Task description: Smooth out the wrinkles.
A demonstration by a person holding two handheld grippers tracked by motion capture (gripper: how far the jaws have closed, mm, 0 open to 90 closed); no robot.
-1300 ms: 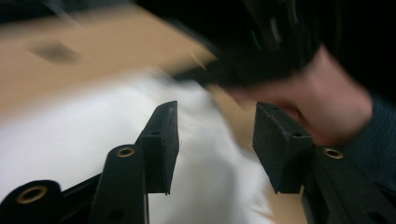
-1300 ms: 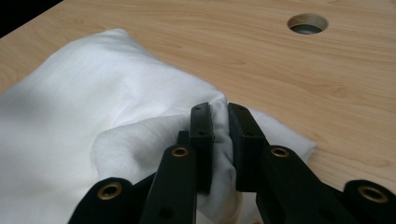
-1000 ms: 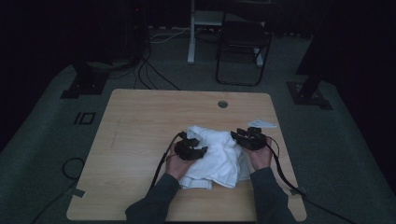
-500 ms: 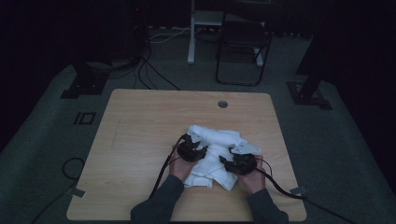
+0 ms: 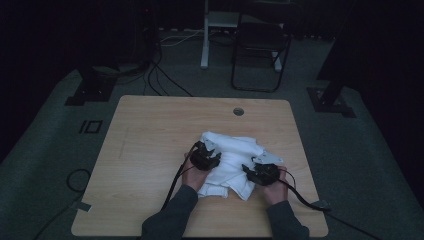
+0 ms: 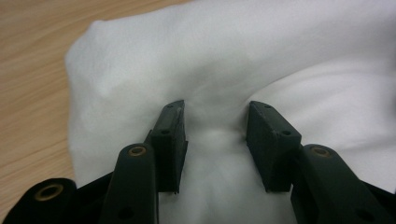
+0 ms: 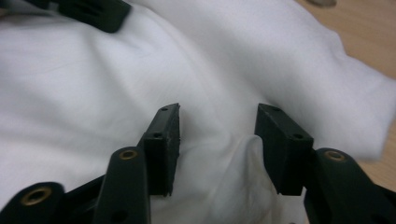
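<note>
Cloth, white and rumpled [image 5: 231,162], lies in a loose heap on a light wooden table [image 5: 150,145], toward the person's edge and just nearer than the round cable hole [image 5: 238,111] in the tabletop. At the cloth's left edge, the left gripper [image 5: 209,151] rests on the fabric; in the left gripper view [image 6: 214,126] its jaws stand apart with a soft bulge of cloth between them, pads not pressing. At the cloth's right side, nearer the person, the right gripper [image 5: 252,169] sits low on the heap. In the right gripper view [image 7: 217,128] its jaws, which have just been closing a little, are parted around a raised fold, unclenched.
</note>
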